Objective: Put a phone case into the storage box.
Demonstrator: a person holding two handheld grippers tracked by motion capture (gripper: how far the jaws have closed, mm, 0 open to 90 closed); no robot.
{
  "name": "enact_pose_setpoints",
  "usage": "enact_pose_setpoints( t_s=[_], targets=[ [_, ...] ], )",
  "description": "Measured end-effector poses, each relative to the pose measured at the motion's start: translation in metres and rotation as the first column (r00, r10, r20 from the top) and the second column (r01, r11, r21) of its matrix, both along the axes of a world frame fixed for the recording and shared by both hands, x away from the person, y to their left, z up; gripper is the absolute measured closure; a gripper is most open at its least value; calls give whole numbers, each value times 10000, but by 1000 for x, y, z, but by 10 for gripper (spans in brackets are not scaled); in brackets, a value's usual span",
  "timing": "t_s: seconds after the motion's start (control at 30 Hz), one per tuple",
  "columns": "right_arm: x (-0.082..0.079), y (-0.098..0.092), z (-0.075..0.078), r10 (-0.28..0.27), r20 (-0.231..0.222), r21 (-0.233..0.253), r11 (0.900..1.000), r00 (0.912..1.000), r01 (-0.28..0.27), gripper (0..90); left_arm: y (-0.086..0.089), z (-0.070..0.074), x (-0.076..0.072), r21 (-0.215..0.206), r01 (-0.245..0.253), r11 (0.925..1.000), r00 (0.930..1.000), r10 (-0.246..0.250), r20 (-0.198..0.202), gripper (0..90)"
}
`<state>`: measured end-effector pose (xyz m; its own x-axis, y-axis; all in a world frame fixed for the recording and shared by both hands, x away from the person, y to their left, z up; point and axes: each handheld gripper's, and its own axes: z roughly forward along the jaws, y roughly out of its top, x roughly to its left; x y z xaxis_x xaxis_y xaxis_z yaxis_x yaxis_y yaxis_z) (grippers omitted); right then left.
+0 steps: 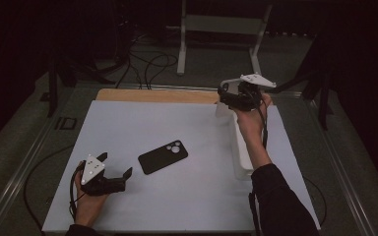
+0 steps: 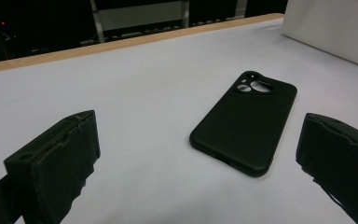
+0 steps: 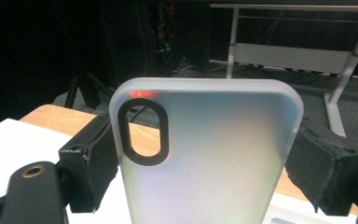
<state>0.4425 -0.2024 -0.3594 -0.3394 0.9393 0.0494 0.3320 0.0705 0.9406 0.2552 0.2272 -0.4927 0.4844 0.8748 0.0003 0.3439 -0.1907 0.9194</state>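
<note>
A black phone case [image 1: 163, 156] lies camera-hole side up near the middle of the white board [image 1: 142, 123]. My left gripper [image 1: 115, 164] rests low on the board just left of it, open, and the case [image 2: 244, 123] lies slightly ahead of and between the two black jaws of the left gripper [image 2: 200, 122]. My right gripper [image 1: 229, 93] is raised over the board's far right corner. It is shut on a frosted translucent phone case [image 3: 205, 158], which stands upright between the pads of the right gripper [image 3: 200, 140] with its oval camera hole at the upper left.
A long white box [image 1: 243, 152] lies along the board's right side, under the right forearm, and shows as the white box [image 2: 331, 28] ahead of the left gripper. A wooden table edge [image 1: 152, 95] runs behind the board. A white metal frame [image 1: 221, 29] and cables stand on the floor beyond.
</note>
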Motion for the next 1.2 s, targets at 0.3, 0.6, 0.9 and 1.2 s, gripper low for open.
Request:
enact_pose_setpoints(
  t_s=[0.3,0.6,0.9,1.2],
  targets=[
    [3,-16,-1,-445,-73,8,9990,9990,445,167,0,0,0,19,5,10000,10000,-5,-1,1],
    [5,-35,-3,-1072,-186,54,9942,9941,1073,167,-1,0,0,18,13,10000,10000,-13,-8,1],
    [6,-51,-8,-1484,-363,29,9889,9883,1486,167,-1,-1,0,13,24,10000,10000,-24,-1,1],
    [8,-64,-22,-1848,-653,-120,9828,9806,1844,167,-1,-1,0,25,26,10000,10000,-26,-12,1]
  ],
)
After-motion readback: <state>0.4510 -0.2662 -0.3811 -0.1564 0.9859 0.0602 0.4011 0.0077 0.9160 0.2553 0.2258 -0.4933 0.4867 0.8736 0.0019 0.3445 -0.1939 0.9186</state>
